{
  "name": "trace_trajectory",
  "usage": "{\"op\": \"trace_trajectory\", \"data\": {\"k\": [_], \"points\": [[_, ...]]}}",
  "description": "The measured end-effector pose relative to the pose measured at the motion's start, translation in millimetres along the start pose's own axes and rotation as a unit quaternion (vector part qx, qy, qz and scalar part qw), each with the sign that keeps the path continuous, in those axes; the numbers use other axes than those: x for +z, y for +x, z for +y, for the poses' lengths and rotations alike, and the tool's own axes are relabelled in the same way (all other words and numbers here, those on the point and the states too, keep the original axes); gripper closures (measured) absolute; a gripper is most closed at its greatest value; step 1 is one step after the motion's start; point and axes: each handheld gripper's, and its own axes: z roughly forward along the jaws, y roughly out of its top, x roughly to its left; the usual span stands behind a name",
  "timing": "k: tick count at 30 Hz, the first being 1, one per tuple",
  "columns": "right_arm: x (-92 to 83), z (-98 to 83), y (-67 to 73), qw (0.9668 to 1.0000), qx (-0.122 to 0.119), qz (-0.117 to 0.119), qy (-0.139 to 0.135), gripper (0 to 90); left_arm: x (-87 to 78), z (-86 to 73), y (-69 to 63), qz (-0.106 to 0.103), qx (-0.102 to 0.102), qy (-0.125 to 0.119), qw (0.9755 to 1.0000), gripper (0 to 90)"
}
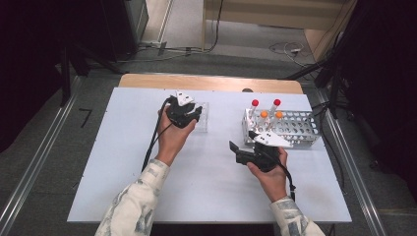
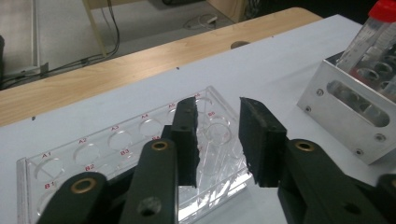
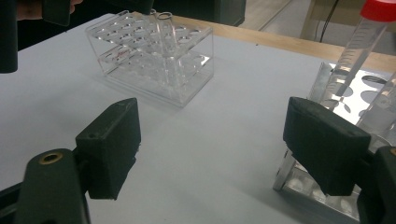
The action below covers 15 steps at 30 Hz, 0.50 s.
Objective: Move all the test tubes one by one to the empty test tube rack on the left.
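Note:
A clear plastic rack with lettered holes stands left of the table's centre. An uncapped clear tube stands upright in it. My left gripper hangs just above that rack, jaws a little apart, pads touching nothing, one hole showing in the gap. At the right a metal rack holds two red-capped tubes and two orange-capped tubes. My right gripper rests low beside the metal rack's near left corner, jaws wide apart and empty.
The white tabletop has a wooden strip along its far edge. Bare surface lies between the two racks and along the near side. Cables run across the floor beyond the table.

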Motion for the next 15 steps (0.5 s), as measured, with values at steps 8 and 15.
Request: {"op": "trace_trajectory", "data": {"k": [8, 15], "points": [[-6.2, -0.1, -8.2, 0.9999, 0.001, -0.013, -0.003, 17.6, -21.1, 1.5, 3.0, -0.037, -0.040, -0.008, 0.9985, 33.5], [-20.5, 1.5, -26.6, 0.9991, 0.014, -0.036, -0.016, 17.8, -43.0, -12.5, 9.0, -0.055, -0.055, -0.014, 0.9969, 19.5]]}}
